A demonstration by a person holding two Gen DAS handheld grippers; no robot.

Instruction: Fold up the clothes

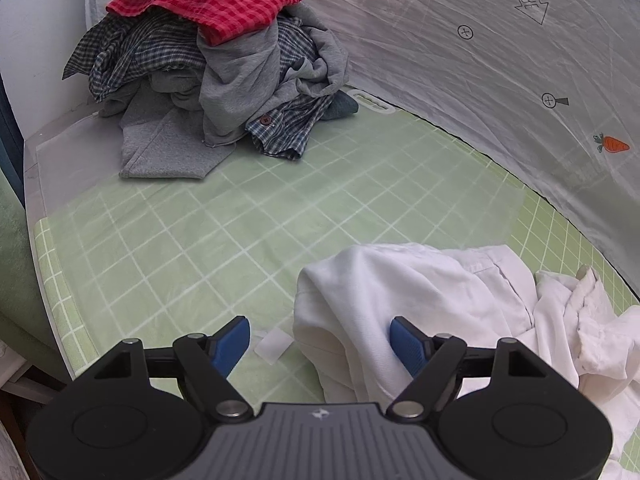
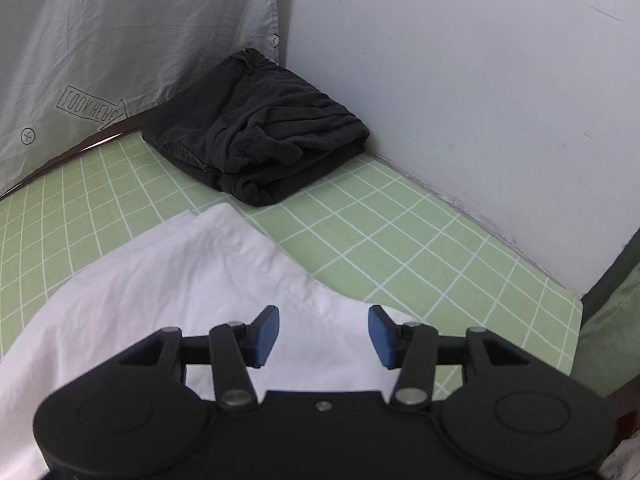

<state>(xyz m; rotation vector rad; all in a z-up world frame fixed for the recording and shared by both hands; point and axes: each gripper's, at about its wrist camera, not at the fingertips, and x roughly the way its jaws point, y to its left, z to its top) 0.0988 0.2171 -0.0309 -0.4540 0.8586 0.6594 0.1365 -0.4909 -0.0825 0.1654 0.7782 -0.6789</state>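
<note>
Far left on the green checked desk [image 1: 168, 248]: heap of unfolded clothes [image 1: 216, 76], red checked piece on top, grey and plaid beneath. Left tongs [image 1: 320, 340] spread wide, gripping nothing, right pad against a crumpled edge of the white garment [image 1: 420, 300]. White garment lying mid-desk, rumpled. Right tongs [image 2: 324, 334] likewise wide apart and empty, poised above the garment's smoother part. Far right corner, by the wall: folded black garment [image 2: 260, 132].
</note>
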